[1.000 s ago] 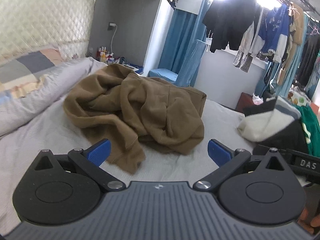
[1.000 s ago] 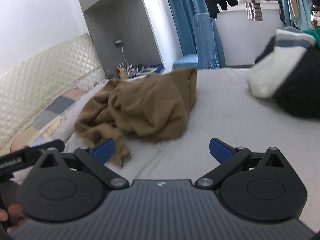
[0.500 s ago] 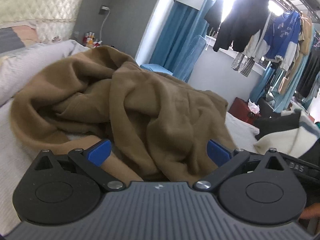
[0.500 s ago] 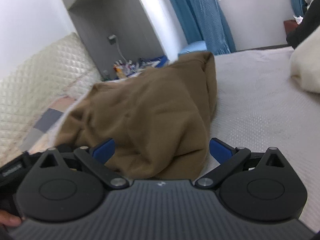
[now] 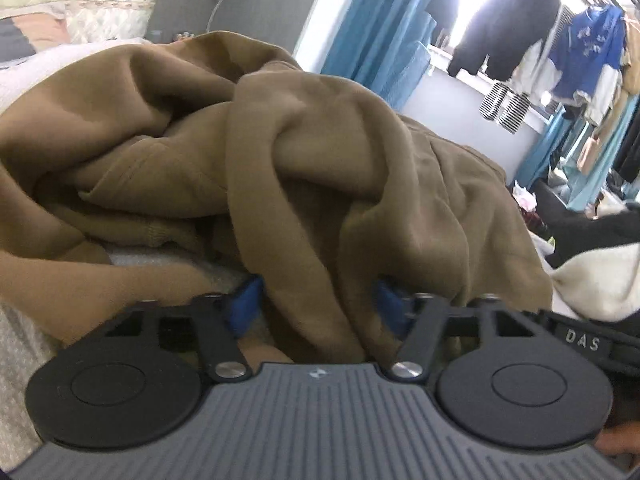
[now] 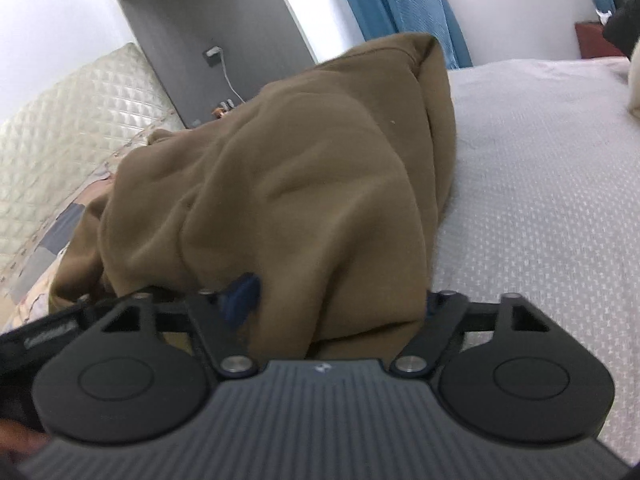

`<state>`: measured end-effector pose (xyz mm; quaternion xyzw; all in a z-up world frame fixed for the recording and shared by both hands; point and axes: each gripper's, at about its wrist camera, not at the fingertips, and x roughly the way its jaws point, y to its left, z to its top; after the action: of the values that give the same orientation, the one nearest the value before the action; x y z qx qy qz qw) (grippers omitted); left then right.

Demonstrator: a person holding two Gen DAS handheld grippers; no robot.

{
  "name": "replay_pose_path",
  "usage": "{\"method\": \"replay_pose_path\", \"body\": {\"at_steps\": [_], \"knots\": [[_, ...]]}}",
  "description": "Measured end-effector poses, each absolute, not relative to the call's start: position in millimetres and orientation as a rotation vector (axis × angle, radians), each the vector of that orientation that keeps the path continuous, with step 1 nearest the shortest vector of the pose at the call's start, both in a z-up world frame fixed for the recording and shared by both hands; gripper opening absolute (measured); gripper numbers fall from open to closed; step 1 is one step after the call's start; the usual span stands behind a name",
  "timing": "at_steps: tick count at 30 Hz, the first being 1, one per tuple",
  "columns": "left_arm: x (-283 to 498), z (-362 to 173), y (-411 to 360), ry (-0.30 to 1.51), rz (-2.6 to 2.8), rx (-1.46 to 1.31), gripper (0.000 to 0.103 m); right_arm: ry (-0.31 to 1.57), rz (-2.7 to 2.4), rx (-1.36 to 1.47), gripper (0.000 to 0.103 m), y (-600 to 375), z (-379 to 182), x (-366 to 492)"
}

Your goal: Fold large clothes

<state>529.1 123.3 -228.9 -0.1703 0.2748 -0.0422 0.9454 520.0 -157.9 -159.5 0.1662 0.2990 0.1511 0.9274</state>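
Task barely begun, by the look of it: the large brown fleece garment [image 5: 304, 152] lies in 1 crumpled heap on the grey textured bed [image 6: 540, 184], no flat panel, no fold made. Spreading out, squaring up and every fold are left.

Left gripper [image 5: 316, 300] has just been closing, a thick bunch of the brown fabric sits between its 2 blue pads [image 5: 244, 304]; cloth looks pinched, so I read it as clamped on the garment. Right gripper [image 6: 336, 300] has also just been closing with a brown fold between its jaws; only 1 blue pad [image 6: 240, 300] shows, at 9 o'clock of the fold, the other is buried under cloth, so grip likely but contact on that side can't be confirmed.

Counts: 1 brown garment, 2 grippers, 1 bed, 1 cream-and-black pile of clothes [image 5: 592, 276] at 3 o'clock of the heap, several hanging clothes [image 5: 576, 52] at 1 o'clock, exact number unclear.
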Motion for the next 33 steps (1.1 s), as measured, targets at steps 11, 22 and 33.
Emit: {"method": "replay_pose_path", "body": {"at_steps": [11, 22, 33], "knots": [[468.5, -182.0, 113.7, 0.477, -0.020, -0.350, 0.015, 0.472, 0.327, 0.295, 0.031, -165.0, -128.6, 449.8], [338.7, -114.6, 91.9, 0.366, -0.047, -0.401, 0.013, 0.385, 0.433, 0.303, 0.028, -194.6, -74.5, 371.5], [201.6, -86.8, 70.9, 0.296, -0.006, -0.453, 0.013, 0.341, 0.544, 0.232, 0.028, -193.2, -44.3, 280.0]]}}
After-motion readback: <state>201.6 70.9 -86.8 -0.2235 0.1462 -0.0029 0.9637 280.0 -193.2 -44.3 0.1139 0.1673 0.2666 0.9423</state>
